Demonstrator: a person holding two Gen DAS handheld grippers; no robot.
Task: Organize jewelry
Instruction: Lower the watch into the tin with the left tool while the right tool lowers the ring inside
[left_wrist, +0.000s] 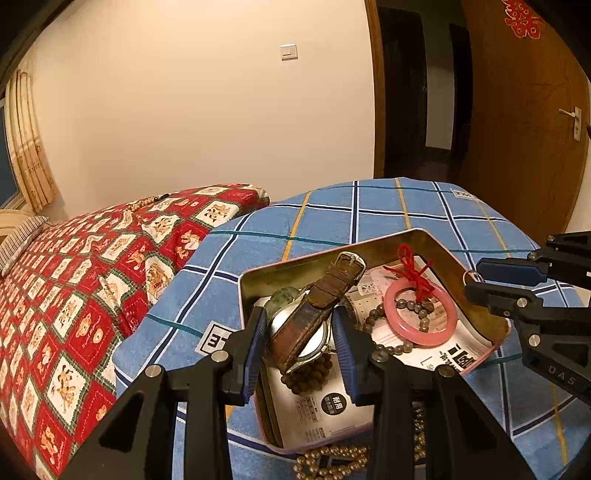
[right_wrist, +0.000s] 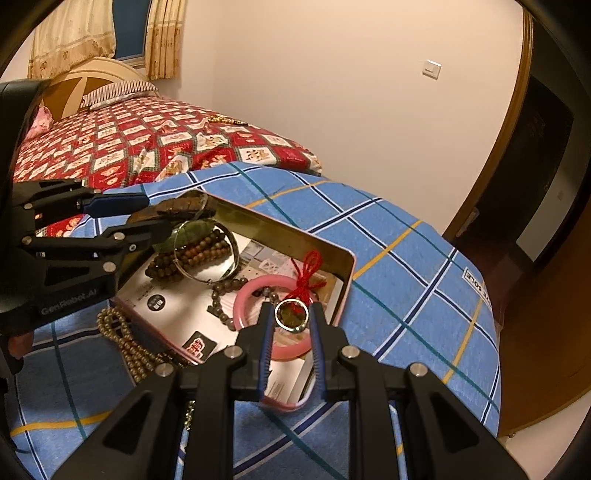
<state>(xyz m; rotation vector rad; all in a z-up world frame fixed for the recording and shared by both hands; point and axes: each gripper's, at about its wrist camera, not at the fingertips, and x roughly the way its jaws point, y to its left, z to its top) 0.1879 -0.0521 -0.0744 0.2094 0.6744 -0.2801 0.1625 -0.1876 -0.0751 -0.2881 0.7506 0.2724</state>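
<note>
- The tin (left_wrist: 436, 240) sits open on the blue checked cloth (left_wrist: 332, 214), lined with printed paper, and already holds most of the pieces
- Inside it lie a pink bangle (left_wrist: 421, 314) tied with a red cord (left_wrist: 410, 269), a loose string of grey-brown beads (left_wrist: 373, 317), a brown bead bracelet (right_wrist: 192, 253), a thin silver bangle (right_wrist: 207, 251) and a green stone piece (right_wrist: 192, 229)
- The left gripper (left_wrist: 299, 336) is clamped on a watch (left_wrist: 314, 325) with a worn brown leather strap; the watch hangs over the near left part of the tin, just above the brown beads, so it looks about to be set down there
- The right gripper (right_wrist: 291, 317) is pinched on a small metal ring (right_wrist: 291, 314), held over the near right end of the tin above the pink bangle; it is not yet laid inside
- A long string of gold-coloured beads (right_wrist: 125, 339) lies outside the tin on the cloth, against its near wall, so this piece remains to be put in
- Another bead string (right_wrist: 225, 120) seems to lie far off on the red patterned bedspread (right_wrist: 110, 140); too small to be sure
- My judgement: the task is well past halfway, with the watch and ring to release and the outside beads to gather
- No lid for the tin shows in either view
</note>
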